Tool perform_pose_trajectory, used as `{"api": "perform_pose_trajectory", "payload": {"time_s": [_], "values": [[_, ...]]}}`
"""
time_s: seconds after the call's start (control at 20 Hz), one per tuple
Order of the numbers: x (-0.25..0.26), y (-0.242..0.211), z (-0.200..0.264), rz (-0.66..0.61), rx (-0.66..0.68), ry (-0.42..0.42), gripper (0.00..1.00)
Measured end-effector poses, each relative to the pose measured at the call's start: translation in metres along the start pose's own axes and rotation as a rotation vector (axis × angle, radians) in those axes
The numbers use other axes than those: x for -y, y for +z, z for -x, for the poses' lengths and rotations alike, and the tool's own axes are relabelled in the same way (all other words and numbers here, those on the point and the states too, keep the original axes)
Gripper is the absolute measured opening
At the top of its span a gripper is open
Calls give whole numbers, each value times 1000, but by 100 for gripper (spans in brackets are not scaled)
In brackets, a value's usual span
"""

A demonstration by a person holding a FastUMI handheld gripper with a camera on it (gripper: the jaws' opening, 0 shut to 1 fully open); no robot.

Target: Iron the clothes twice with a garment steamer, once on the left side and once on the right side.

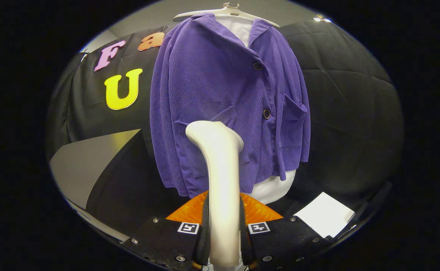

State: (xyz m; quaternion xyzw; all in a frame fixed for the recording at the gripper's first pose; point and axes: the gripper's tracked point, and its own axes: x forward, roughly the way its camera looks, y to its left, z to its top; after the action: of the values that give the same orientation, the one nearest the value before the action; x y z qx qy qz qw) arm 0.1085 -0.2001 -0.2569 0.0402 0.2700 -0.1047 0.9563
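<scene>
Both fingers of the gripper pinch the white garment steamer between them; its head reaches the purple jacket (hung on a hanger) just beyond.

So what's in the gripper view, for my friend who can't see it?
The claw is shut on a white steamer, whose head is up against the lower front of a purple jacket. The jacket hangs on a white hanger over a white garment, before a black cloth wall. A white sheet lies low beside the claw.
</scene>
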Motion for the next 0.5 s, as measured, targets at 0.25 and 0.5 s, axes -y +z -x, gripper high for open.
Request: {"api": "perform_pose_trajectory", "payload": {"time_s": [0.25,0.5], "values": [[-4,-27,-2,21,-57,8,33],[-11,-33,7,18,-84,27,33]]}}
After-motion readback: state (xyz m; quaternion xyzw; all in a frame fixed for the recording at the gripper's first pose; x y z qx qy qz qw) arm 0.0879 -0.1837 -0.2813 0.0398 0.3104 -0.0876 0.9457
